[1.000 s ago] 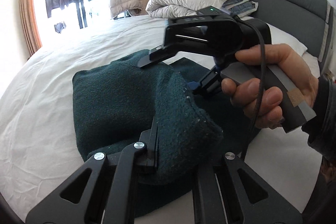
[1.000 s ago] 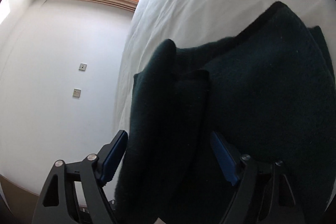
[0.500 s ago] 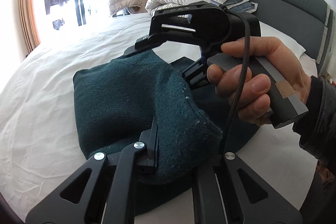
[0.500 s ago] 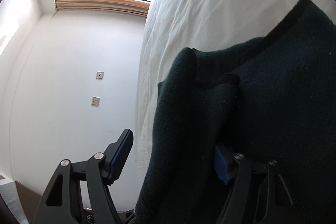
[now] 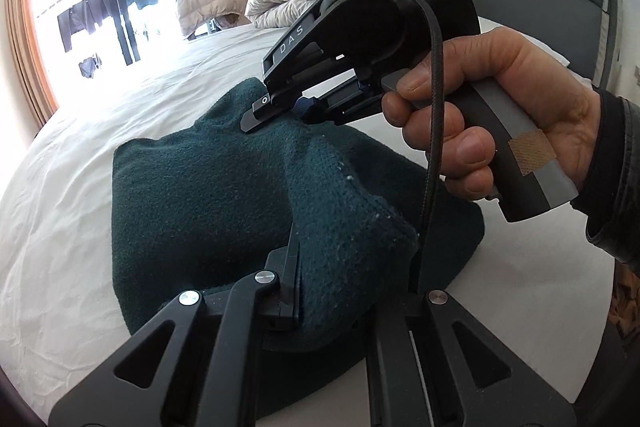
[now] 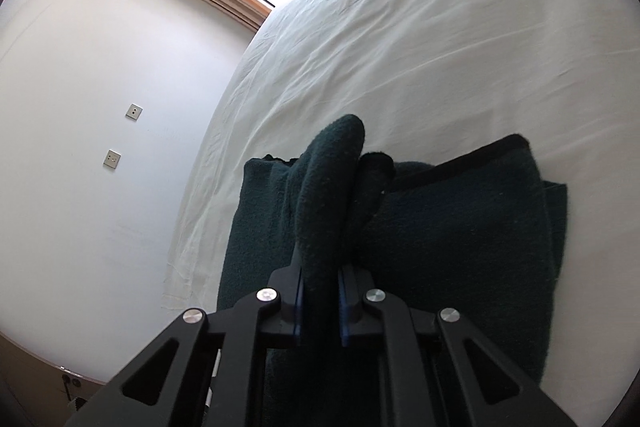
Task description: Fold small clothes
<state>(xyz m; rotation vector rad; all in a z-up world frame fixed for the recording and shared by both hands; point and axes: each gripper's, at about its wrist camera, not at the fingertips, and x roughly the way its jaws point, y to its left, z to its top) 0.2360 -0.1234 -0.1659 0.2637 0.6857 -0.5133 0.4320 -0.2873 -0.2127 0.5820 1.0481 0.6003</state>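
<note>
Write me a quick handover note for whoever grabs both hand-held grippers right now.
Left hand-held gripper: shut on the near edge of the green sweater.
Right hand-held gripper: jaws closing, a bunched fold of the sweater pinched between them.
The sweater lies partly folded on the white bed sheet, one edge lifted.
Left to do: carry the lifted edge over, lay it flat, release.

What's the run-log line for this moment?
left gripper: shut on sweater | right gripper: closing on sweater fold | bed: underneath
</note>
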